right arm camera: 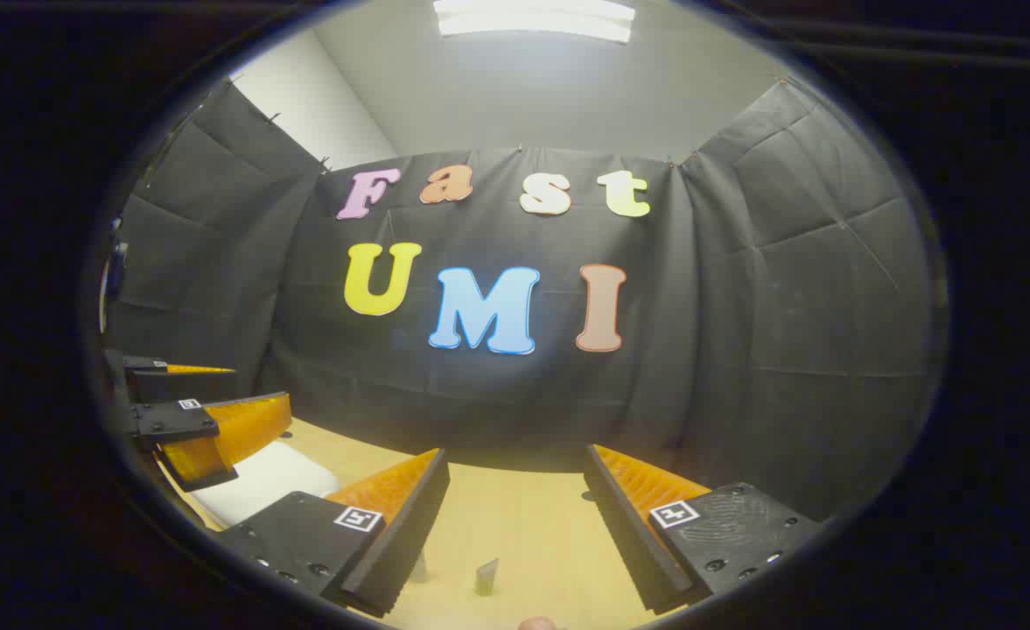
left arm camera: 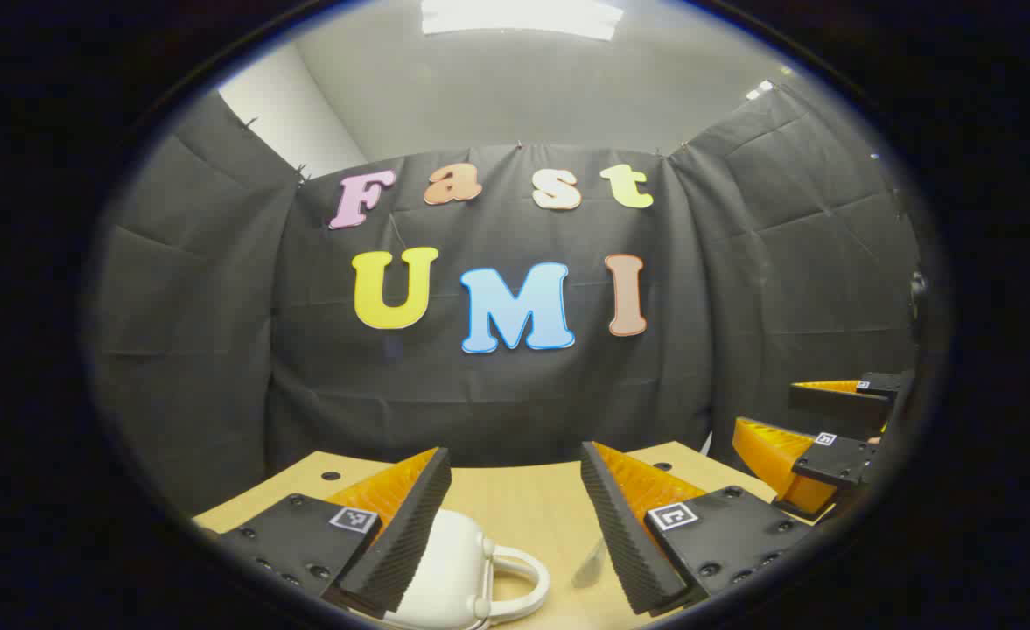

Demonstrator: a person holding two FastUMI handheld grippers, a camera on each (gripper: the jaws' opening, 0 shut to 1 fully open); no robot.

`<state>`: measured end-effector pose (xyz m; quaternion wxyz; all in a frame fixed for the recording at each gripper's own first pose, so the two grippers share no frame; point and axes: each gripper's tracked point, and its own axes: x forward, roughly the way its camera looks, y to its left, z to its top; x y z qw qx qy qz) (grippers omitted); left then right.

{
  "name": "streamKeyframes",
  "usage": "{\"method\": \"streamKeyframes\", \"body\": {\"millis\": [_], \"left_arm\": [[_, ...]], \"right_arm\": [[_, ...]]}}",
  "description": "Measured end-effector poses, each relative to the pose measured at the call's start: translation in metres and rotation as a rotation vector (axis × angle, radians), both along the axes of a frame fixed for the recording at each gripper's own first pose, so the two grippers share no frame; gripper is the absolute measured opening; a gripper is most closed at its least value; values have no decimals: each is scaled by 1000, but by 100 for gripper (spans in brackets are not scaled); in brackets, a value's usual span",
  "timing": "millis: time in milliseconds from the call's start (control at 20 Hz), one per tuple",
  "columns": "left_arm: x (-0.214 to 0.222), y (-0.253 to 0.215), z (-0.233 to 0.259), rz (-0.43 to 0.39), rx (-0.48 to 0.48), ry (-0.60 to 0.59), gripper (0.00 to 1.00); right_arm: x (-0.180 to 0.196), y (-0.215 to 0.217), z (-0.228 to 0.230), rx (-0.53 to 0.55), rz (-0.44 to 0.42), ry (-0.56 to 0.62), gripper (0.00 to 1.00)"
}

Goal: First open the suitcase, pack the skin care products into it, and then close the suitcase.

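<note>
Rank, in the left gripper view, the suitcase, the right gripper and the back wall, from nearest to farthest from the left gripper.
1. Suitcase: below the left gripper, lower left.
2. Right gripper: far right.
3. Back wall: behind the table.

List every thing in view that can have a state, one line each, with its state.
left gripper: open, holding nothing, above the table.
right gripper: open, holding nothing.
white suitcase: on the table, handle toward the right; open or closed cannot be told.
small item: standing on the table; too small to identify.
</note>
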<state>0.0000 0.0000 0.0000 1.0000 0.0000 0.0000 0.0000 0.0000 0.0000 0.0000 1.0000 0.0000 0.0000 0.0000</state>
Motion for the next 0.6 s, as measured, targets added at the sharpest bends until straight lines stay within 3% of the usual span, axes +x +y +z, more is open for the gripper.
{"method": "streamKeyframes", "body": {"millis": [600], "left_arm": [[5, -12, -3, 43, -22, 17, 96]], "right_arm": [[17, 2, 0, -4, 42, -6, 94]]}}
